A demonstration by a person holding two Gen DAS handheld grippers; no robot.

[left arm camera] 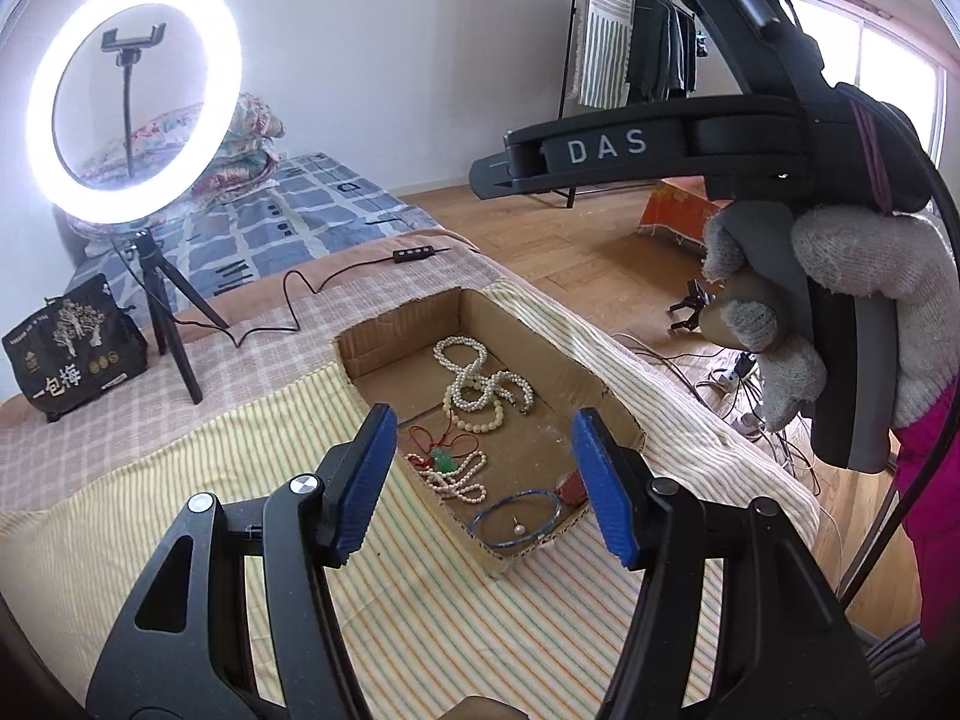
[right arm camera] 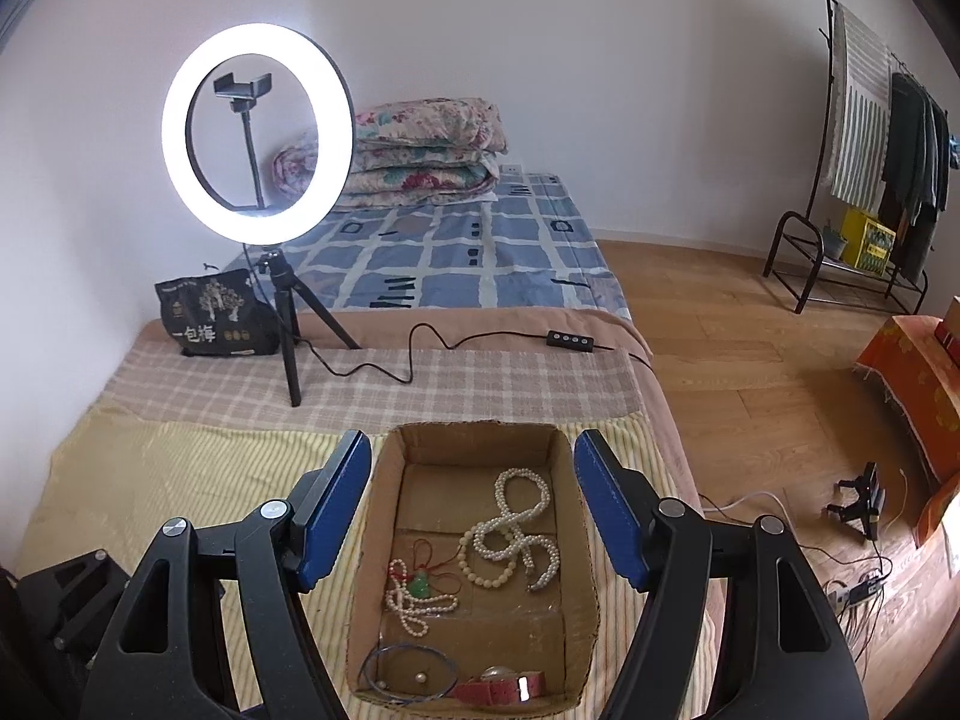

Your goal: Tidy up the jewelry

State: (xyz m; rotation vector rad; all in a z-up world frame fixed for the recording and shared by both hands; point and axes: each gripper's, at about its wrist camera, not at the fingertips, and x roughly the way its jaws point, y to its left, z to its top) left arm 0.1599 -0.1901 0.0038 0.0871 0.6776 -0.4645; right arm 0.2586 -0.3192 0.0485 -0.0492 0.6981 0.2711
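Observation:
An open cardboard box point(left arm camera: 606, 396) point(right arm camera: 384, 534) sits on a striped cloth on the bed. It holds white pearl strands point(left arm camera: 477, 378) point(right arm camera: 516, 516), a green pendant on red cord point(left arm camera: 444, 459) point(right arm camera: 420, 585), a blue bangle point(left arm camera: 516, 516) point(right arm camera: 408, 669), a pearl earring point(left arm camera: 518, 531) and a red-strapped watch point(right arm camera: 501, 687). My left gripper point(left arm camera: 483, 486) is open and empty above the box's near end. My right gripper point(right arm camera: 474, 516) is open and empty over the box; in the left wrist view it hangs high at the right point(left arm camera: 498, 174), held by a gloved hand.
A lit ring light on a tripod point(right arm camera: 258, 126) point(left arm camera: 135, 99) stands behind the box, its cable and remote point(right arm camera: 570, 341) trailing across the bed. A black snack bag point(right arm camera: 216, 315) lies at the back left. Folded quilts point(right arm camera: 426, 144), a clothes rack point(right arm camera: 864, 180) and floor cables point(right arm camera: 864, 588) lie beyond.

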